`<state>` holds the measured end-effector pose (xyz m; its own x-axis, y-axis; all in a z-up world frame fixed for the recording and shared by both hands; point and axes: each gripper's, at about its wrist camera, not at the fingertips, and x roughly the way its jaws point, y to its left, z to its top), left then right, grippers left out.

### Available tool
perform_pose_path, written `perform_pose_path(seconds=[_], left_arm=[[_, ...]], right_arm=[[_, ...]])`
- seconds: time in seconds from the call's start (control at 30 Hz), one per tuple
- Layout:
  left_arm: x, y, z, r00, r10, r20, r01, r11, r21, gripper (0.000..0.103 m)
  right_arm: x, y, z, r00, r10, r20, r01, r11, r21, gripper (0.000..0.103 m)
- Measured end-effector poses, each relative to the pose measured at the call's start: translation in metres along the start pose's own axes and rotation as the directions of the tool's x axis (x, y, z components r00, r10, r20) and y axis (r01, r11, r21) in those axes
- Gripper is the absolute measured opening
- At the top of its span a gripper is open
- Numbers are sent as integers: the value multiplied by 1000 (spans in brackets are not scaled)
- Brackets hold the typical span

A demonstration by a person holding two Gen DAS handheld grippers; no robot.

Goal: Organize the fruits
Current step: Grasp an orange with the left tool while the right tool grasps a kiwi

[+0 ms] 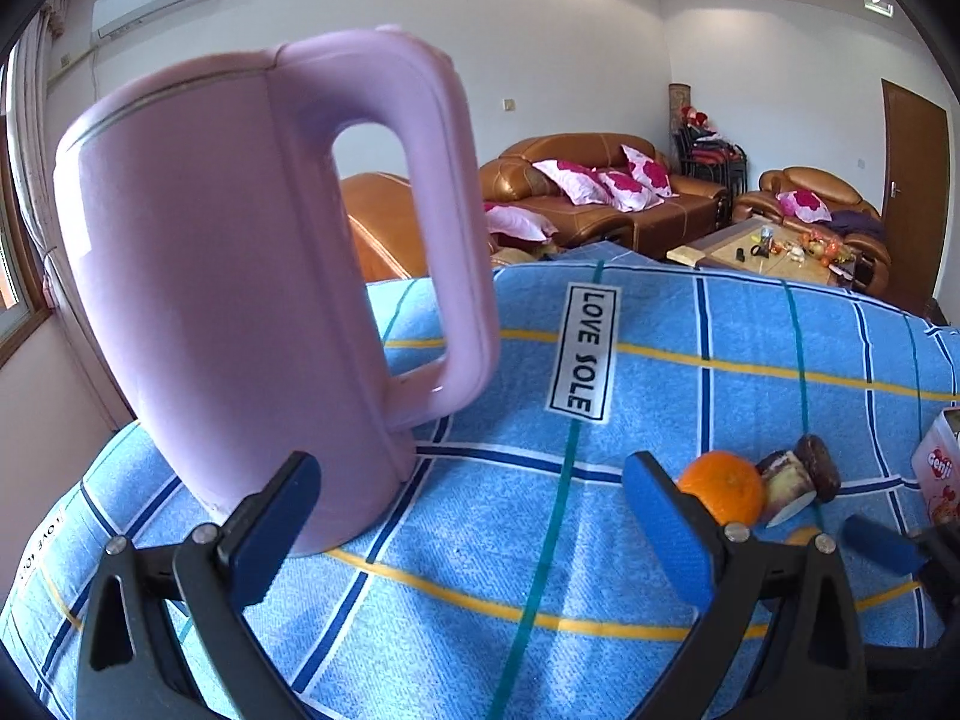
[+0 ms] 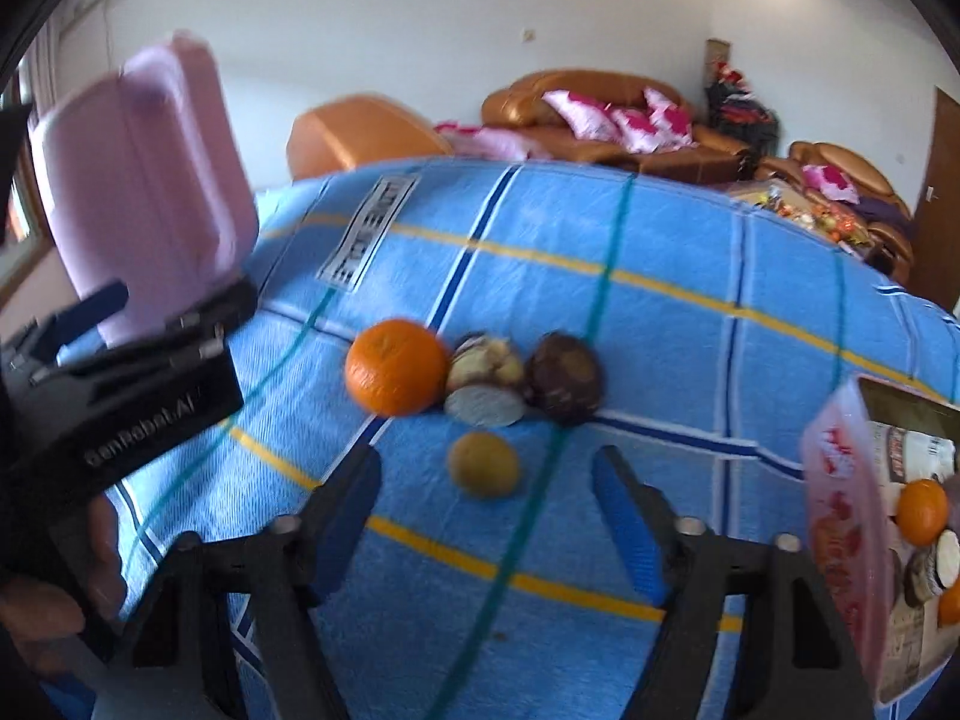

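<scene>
On the blue checked cloth (image 2: 690, 312) lie an orange (image 2: 396, 366), a cut pale-fleshed fruit (image 2: 486, 384) and a dark round fruit (image 2: 564, 378) in a row. A small yellow-brown fruit (image 2: 485, 464) lies just in front of them, between the tips of my right gripper (image 2: 487, 483). Its blue pads stand apart and do not touch the fruit. My left gripper (image 1: 474, 480) is open over bare cloth, with nothing between its fingers. The orange (image 1: 723, 495) sits just right of its right finger.
A tall pink kettle (image 1: 240, 276) stands close to the left gripper's left finger. A clear pink box (image 2: 840, 516) at the right edge holds an orange (image 2: 921, 510) and other fruit. Sofas (image 1: 600, 180) and a low table stand beyond the cloth's far edge.
</scene>
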<state>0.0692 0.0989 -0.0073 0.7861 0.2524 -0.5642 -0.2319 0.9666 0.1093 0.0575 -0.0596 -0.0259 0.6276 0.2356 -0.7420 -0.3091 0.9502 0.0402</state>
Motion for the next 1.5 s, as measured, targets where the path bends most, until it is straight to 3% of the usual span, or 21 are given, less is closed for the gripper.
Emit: perform_pose_path(seconds=[0.03, 0.17, 0.2, 0.23, 0.27, 0.4, 0.57, 0.7, 0.83, 1.0, 1.1, 1.3, 1.37, 1.43, 1.5], left_arm=[[1, 0, 0, 1000, -7, -9, 7, 1000, 1, 103], [4, -5, -1, 999, -31, -27, 31, 999, 18, 103], [5, -7, -1, 999, -35, -26, 35, 999, 25, 103], [5, -8, -1, 999, -40, -24, 40, 999, 33, 103], [5, -10, 0, 999, -46, -21, 47, 998, 40, 103], [5, -15, 0, 996, -91, -21, 93, 994, 64, 103], [4, -26, 1, 983, -182, -17, 183, 978, 105, 103], [2, -43, -2, 967, -253, -30, 254, 951, 175, 103], [-1, -58, -2, 957, -288, -37, 288, 927, 241, 101], [9, -73, -7, 952, -279, -123, 304, 903, 304, 86], [19, -80, -7, 955, -248, -164, 291, 895, 338, 83], [26, -91, 0, 951, -253, -177, 302, 880, 368, 81], [31, -94, 1, 944, -266, -195, 321, 874, 366, 73], [39, -95, 0, 924, -290, -250, 365, 863, 349, 55], [39, -93, 2, 912, -318, -260, 393, 859, 329, 50]], right_arm=[[5, 1, 0, 1000, 2, -20, -2, 1000, 1, 53], [11, -3, 3, 999, 27, -42, -26, 999, 28, 50], [11, -4, 3, 999, 35, -41, -33, 999, 29, 45], [10, -4, 3, 999, 33, -40, -32, 999, 27, 31], [9, -4, 3, 999, 31, -42, -30, 999, 24, 29], [0, -8, -3, 999, 27, -31, -26, 999, 32, 29], [-37, -22, -18, 995, -27, 99, 20, 998, 66, 29], [-66, -37, -25, 972, -96, 215, 72, 991, 117, 29], [-64, -42, -21, 974, -69, 214, 41, 990, 134, 29], [-63, -43, -21, 977, -44, 209, 15, 990, 139, 29], [-61, -45, -21, 979, -32, 200, 3, 990, 141, 29], [-57, -48, -21, 982, -15, 187, -14, 988, 152, 29], [-57, -48, -21, 983, -14, 186, -15, 988, 155, 29], [-56, -48, -21, 983, -13, 183, -16, 988, 156, 29], [-55, -48, -21, 983, -12, 181, -16, 988, 156, 29]])
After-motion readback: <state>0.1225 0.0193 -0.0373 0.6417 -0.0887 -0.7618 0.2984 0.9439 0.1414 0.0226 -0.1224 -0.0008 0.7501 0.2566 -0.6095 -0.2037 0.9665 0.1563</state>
